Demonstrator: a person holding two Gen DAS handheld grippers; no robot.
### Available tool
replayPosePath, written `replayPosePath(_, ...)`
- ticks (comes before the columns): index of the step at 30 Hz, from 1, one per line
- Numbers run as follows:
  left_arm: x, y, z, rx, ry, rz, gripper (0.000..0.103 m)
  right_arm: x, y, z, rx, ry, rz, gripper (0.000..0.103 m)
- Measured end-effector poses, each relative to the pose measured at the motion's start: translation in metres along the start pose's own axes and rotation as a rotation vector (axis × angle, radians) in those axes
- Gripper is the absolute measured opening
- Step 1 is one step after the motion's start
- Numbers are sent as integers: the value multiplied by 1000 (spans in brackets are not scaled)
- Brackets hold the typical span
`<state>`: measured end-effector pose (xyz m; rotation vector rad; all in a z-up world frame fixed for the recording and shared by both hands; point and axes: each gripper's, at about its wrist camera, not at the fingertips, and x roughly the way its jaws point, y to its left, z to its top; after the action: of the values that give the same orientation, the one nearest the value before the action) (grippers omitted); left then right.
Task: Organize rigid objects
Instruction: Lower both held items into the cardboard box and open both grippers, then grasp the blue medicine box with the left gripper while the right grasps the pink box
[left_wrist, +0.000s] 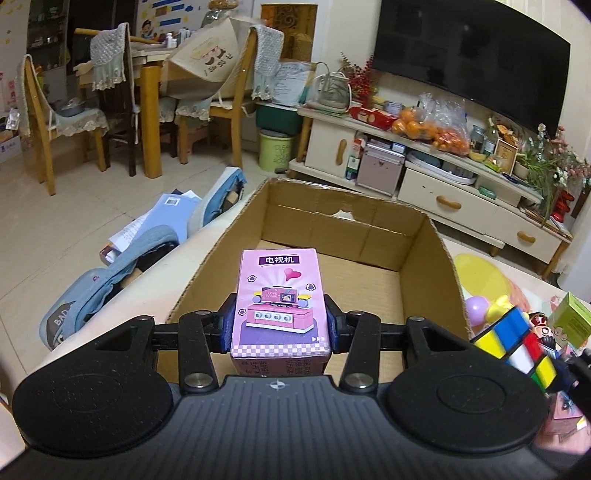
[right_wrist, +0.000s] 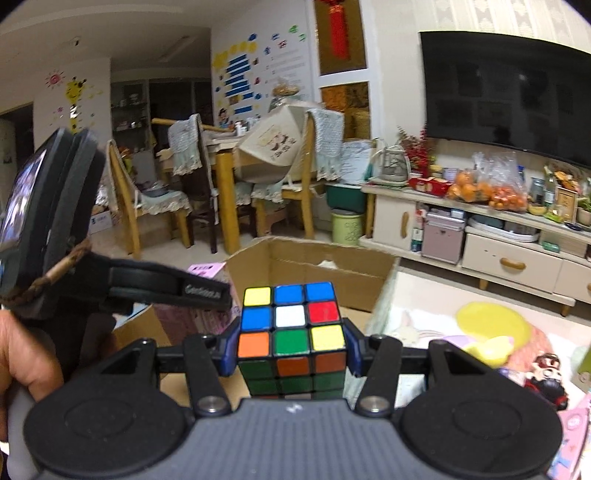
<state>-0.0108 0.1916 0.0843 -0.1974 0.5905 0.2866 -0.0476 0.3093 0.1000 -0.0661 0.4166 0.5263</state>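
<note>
- Pink cardboard, a small toy box (left_wrist: 282, 301) printed with a cartoon television set, sits clamped between the blue pads of the left claw (left_wrist: 282, 325); the pads press its two long sides, and the box lies face up, held over the near end of the cardboard box.
- Rubik's cube (right_wrist: 291, 319), scrambled, is pinched at its left and right faces by the right claw (right_wrist: 291, 350), with a white centre tile facing up toward the camera.
- From the left wrist view, the same cube shows at the right edge, just beside the carton's right wall.
- From the right wrist view, the left claw's black body crosses the left side, with the person's hand (right_wrist: 26, 354) around its handle.
- Brown open cardboard box (left_wrist: 421, 251) stands ahead of both claws, its floor bare where visible and its far wall torn at the top edge.
- Right of the carton, a patterned surface (right_wrist: 436, 332) carries a small figurine (right_wrist: 546, 380), a green box (left_wrist: 574, 317) and a purple ball (left_wrist: 476, 308).
- Left of it lies a blue bag (left_wrist: 147, 251) with papers.
- Farther off stand a cream TV cabinet (left_wrist: 443, 184) bearing oranges (left_wrist: 428, 133), a dark television (left_wrist: 472, 55), and wooden chairs (left_wrist: 48, 122) by a dining table.
</note>
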Motion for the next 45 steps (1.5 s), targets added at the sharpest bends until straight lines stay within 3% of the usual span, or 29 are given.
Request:
replayPosePath(3,0,5,2,6,-2,10,60,3,5,-4,-23,18,-1,54)
replayPosePath(5,-2,4,3,17,-10,17,73,2,7,-5,-18,23,4,58)
replayPosePath(7,-4,5,4,29,-21,21,78,-1,8,-6,-5,18,-4,71)
replayPosePath(14,-6,-20,-5,93,-54,37,94,-19,3,-10,51,-16,-37,75)
replayPosePath(25,-7,-16,-5,176,-81,15,101,-37,-4,-17,77,-42,-109,85)
replayPosePath(45,-1,-3,-3,286,-91,-63,103,-64,-29,-32,97,-69,-162,89)
